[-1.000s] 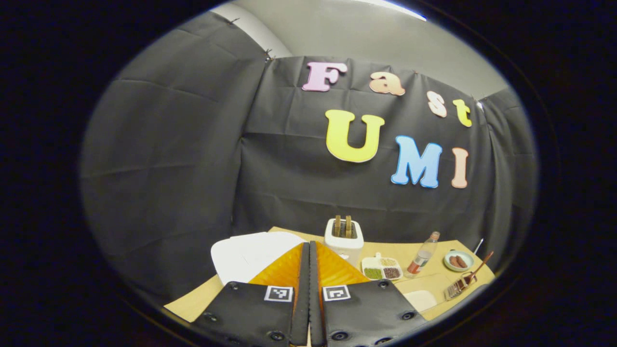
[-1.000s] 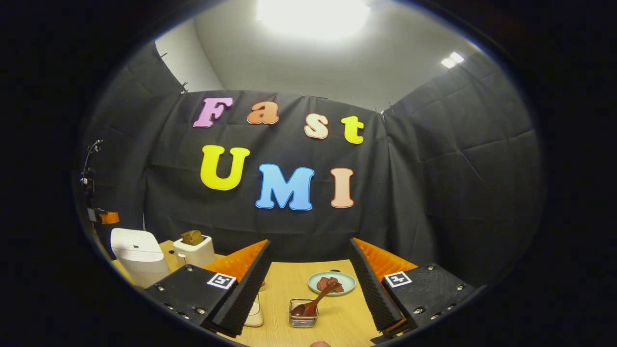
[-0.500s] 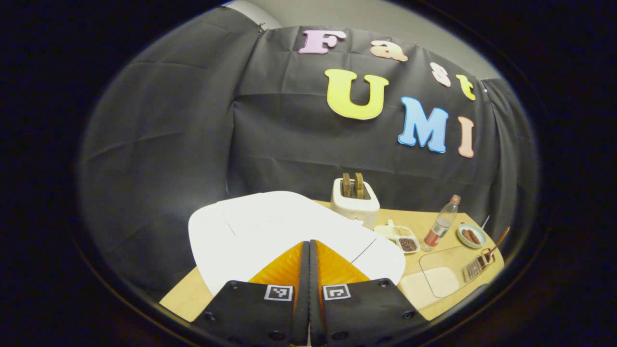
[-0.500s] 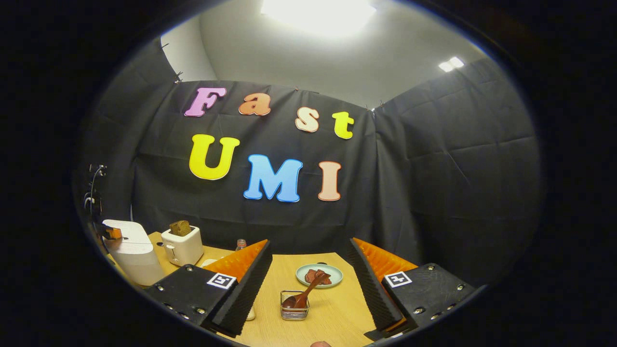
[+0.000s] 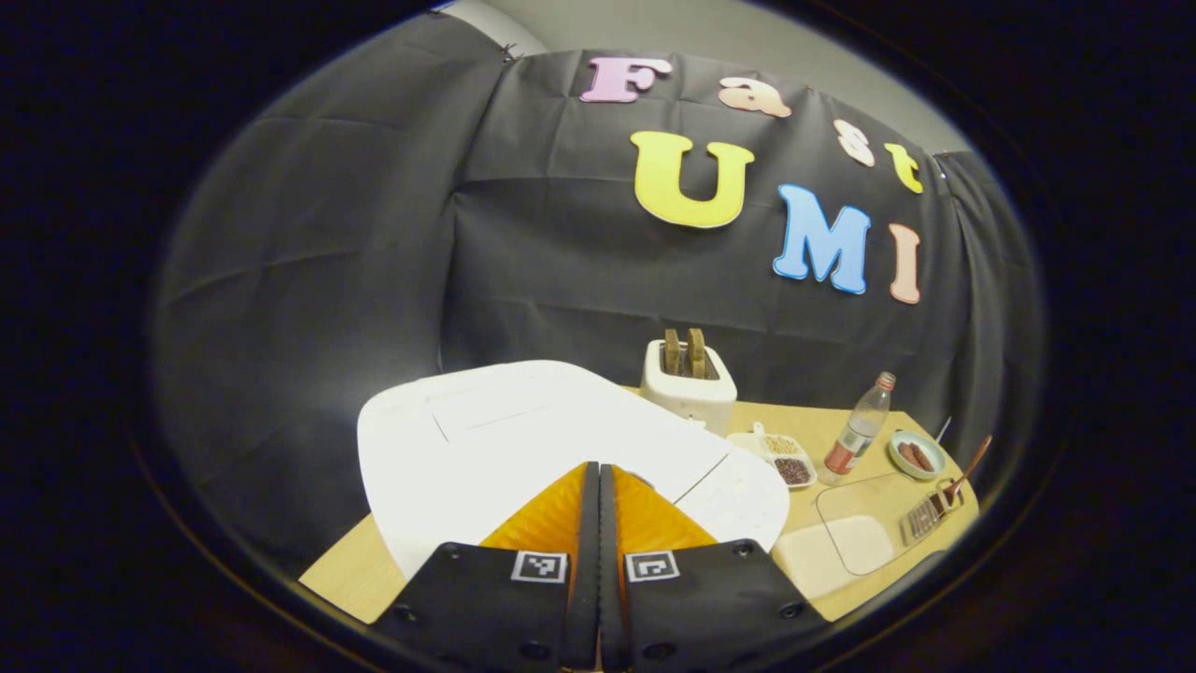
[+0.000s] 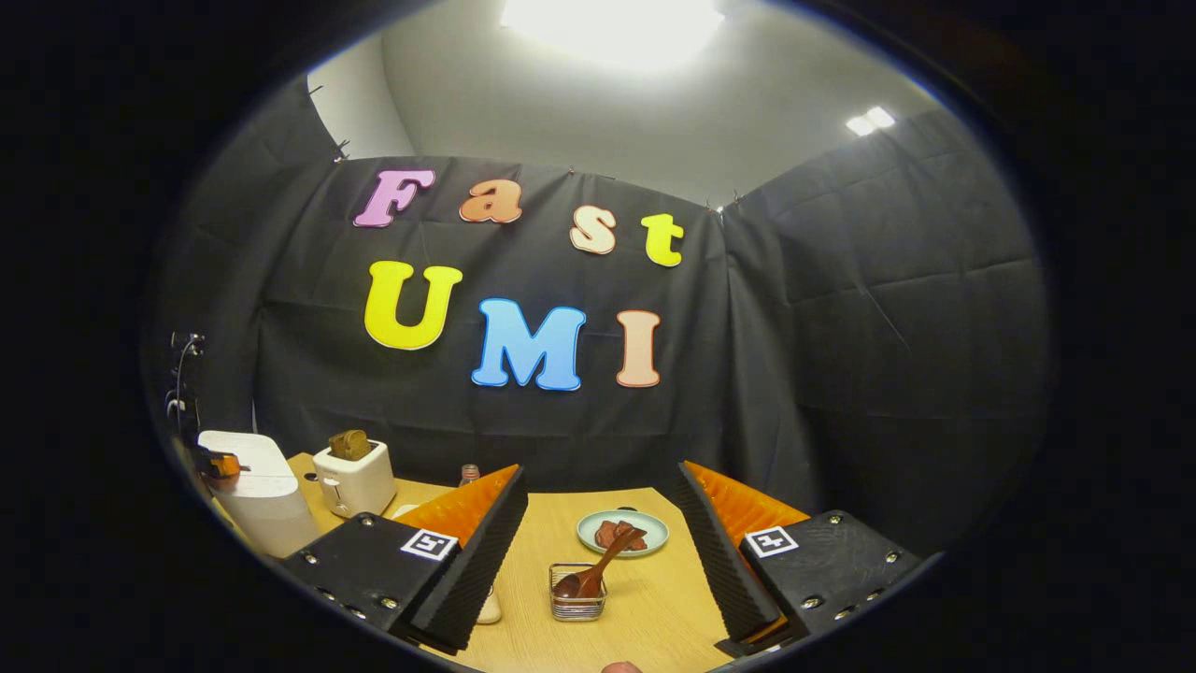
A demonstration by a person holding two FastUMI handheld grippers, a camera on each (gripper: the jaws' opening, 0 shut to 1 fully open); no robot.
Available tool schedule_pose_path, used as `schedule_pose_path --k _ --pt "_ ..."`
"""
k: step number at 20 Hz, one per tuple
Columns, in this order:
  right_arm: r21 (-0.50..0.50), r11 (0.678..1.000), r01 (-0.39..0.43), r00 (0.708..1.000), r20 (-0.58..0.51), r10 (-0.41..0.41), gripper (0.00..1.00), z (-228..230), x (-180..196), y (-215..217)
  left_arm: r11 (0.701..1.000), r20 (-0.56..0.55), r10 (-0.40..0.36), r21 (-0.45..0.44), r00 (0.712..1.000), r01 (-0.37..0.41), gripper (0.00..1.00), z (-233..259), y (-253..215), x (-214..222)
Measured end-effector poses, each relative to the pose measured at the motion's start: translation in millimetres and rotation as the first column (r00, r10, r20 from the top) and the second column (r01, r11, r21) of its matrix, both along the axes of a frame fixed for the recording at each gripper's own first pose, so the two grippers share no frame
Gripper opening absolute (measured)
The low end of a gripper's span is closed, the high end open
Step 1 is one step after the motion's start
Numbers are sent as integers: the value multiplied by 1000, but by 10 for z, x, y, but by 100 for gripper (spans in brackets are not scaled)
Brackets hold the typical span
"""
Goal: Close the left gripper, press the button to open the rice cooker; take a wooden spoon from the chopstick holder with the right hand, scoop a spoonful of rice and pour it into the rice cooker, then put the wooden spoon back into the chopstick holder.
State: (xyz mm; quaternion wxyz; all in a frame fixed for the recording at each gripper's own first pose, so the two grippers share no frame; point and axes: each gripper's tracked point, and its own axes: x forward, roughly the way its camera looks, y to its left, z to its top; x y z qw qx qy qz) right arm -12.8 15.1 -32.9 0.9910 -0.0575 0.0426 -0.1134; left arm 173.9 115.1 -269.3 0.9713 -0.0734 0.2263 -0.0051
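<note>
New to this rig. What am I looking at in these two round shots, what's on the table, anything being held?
No robot arm here: a person holds a two-finger gripper in each hand, and a fisheye camera on each looks forward along its fingers.

In the left gripper view, the left gripper is shut, holding nothing, its tips over the closed white rice cooker. Beyond stand a toaster, a divided dish of grains, a bottle and a plate of sausages.

In the right gripper view, the right gripper is open and empty. Ahead on the wooden table is the wire chopstick holder with the wooden spoon resting in it. The left gripper also appears there, at the rice cooker.
</note>
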Motion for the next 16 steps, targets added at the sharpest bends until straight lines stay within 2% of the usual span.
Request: schedule_pose_path --k 4,7,10,14,16 --pt "-3 999 -33 999 13 33 96 49 81 7 999 74 41 -5 996 -41 9 346 37 9" --pt "14 998 -60 998 18 60 96 59 151 -14 996 137 66 45 988 -73 11 665 138 53" --pt "28 997 -73 997 27 72 96 82 208 -88 989 227 104 78 968 -124 9 1137 253 46" --pt "36 995 -88 996 39 86 96 105 303 -201 991 311 121 8 943 -130 9 1756 152 -119" --pt "49 994 -95 995 48 92 96 117 358 -246 994 347 106 -11 932 -109 10 1996 18 -240"
